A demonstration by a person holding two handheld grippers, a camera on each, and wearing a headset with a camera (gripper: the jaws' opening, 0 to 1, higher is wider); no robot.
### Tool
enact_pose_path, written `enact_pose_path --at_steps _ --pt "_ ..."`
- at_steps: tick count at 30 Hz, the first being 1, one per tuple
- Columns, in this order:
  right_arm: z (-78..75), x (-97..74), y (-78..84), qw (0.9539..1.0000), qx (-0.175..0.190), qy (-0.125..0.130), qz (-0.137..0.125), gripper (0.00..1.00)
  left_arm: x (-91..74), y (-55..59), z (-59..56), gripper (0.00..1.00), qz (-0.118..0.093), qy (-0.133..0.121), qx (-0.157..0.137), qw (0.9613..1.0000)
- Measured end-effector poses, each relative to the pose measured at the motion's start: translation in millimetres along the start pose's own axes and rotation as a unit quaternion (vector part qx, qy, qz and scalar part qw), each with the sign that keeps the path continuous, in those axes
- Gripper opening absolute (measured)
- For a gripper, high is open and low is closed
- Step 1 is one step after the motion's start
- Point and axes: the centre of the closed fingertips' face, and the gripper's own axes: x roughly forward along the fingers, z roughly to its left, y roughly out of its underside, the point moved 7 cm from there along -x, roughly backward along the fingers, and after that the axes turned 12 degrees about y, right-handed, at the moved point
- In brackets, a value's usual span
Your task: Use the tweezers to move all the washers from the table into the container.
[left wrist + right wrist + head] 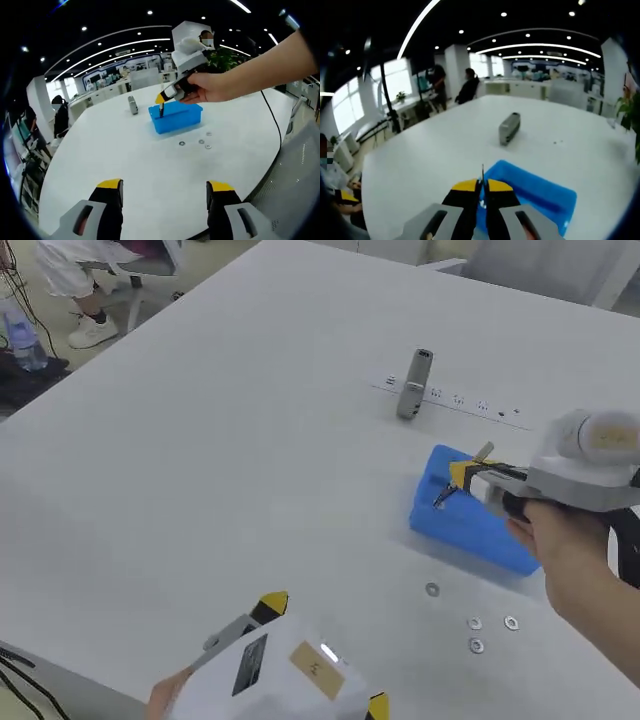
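Tweezers (161, 112) over the blue container (470, 525), four washers (475, 623) on the table (200, 460)
The left gripper (325, 653) sat nearest the person, jaws wide apart and empty above bare table. To its right the washers lay flat and close together, just on the near side of the container. The tweezers hung over the container's left part, long axis steep, tips pointing down into it and handle end up in the right gripper (462, 476), whose jaws were closed tight on them. Whether the tips carried a washer was too small to tell. Likely trouble: the thin tweezers could twist or slide between the jaws, and tips meeting a flat washer steeply could flick it across the smooth top or scatter its neighbours
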Motion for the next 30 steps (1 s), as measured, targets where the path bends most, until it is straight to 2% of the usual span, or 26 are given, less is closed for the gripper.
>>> enact_pose_path --at_steps 6,9,10,14,17,21,22,25,27,30 --pt "-0.4 3.8 8.4 0.9999 0.009 -0.003 0.008 0.01 0.6 0.4 -0.8 0.67 0.004 0.001 0.001 1.0" --pt "0.5 6.2 14.4 0.9998 0.0 0.002 0.019 0.01 0.9 0.8 -0.7 0.67 0.005 0.001 0.001 1.0" --pt "1.5 3.5 13.6 0.9999 0.005 0.004 0.008 0.01 1.0 0.9 -0.7 0.67 0.006 0.001 0.001 1.0" --pt "0.5 2.8 16.3 0.9998 0.008 0.015 0.009 0.01 0.6 0.8 0.6 0.67 0.005 -0.004 -0.001 1.0" --pt "-1.1 4.5 15.6 0.9998 -0.002 0.019 0.006 0.01 0.5 0.9 1.2 0.67 0.005 -0.006 -0.002 1.0" --pt "4.6 3.5 12.5 0.9996 -0.016 0.018 0.014 0.02 0.3 0.7 1.3 0.67 0.005 -0.007 -0.001 1.0" --pt "3.8 3.6 12.0 0.9996 -0.013 0.018 0.014 0.02 0.3 0.7 1.4 0.68 0.004 -0.007 -0.001 1.0" --pt "3.7 -1.0 11.2 0.9987 0.043 0.015 0.023 0.03 0.3 0.4 1.5 0.68 0.003 -0.007 -0.001 1.0" --pt "-1.3 -4.7 7.1 0.9987 0.046 0.016 0.01 0.03 0.6 0.7 1.4 0.69 0.005 -0.006 0.0 1.0" --pt "-3.7 -11.7 0.6 0.9994 0.032 0.015 0.001 0.03 1.4 1.4 1.0 0.73 0.007 -0.002 -0.004 1.0"
